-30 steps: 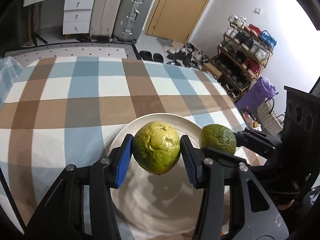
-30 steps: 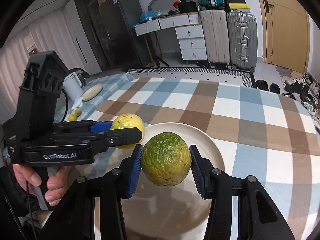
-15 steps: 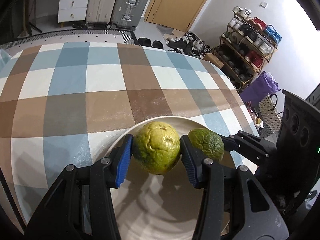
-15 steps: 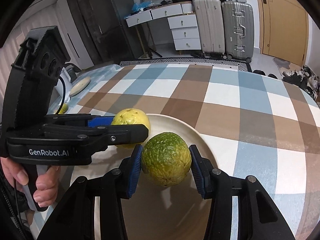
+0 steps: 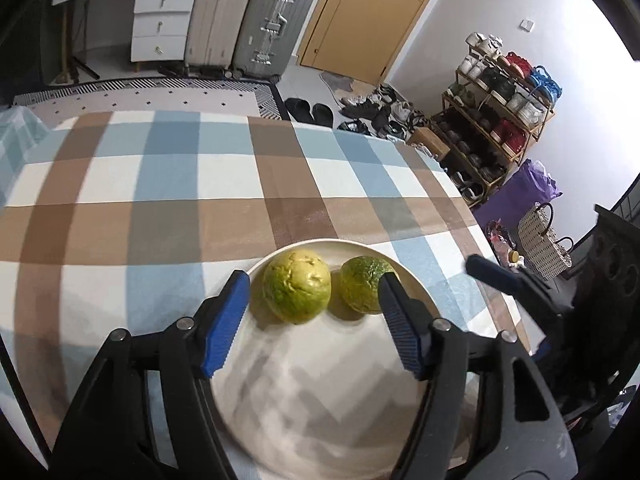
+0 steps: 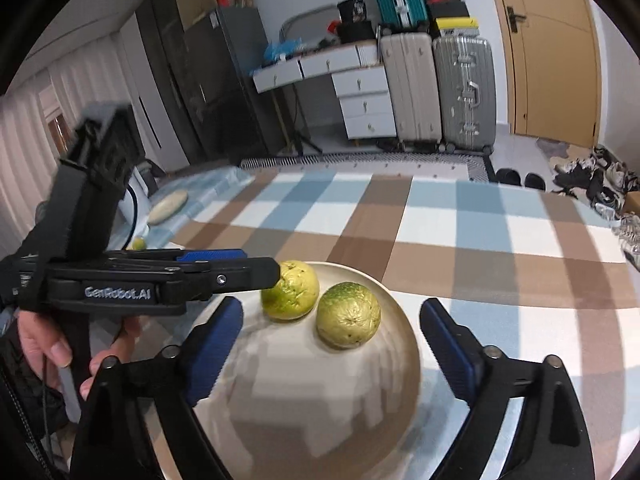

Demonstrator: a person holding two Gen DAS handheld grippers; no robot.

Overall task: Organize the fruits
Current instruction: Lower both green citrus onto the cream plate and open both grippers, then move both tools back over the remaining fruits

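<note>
Left wrist view, left to right: left hand-held gripper (image 5: 314,312) jaws apart, just opened, pads clear of the yellow-green fruit (image 5: 297,286) lying between them on the plate (image 5: 320,400), centre frame. Just right of it, touching or nearly so, the greener fruit (image 5: 362,284); right pad overlaps it in view, contact cannot be told. Right hand-held gripper (image 6: 330,354) at right edge, jaws wide, just opened, nothing held. Right wrist view: person's hand (image 6: 44,344) lower left on the left gripper's handle; both fruits at the plate's far side; checked tabletop (image 6: 480,232) beyond. Judgement: fruits light, firm, rough-skinned, round, so prone to roll. Grip across the widest middle, moderate squeeze, to avoid bruising.
</note>
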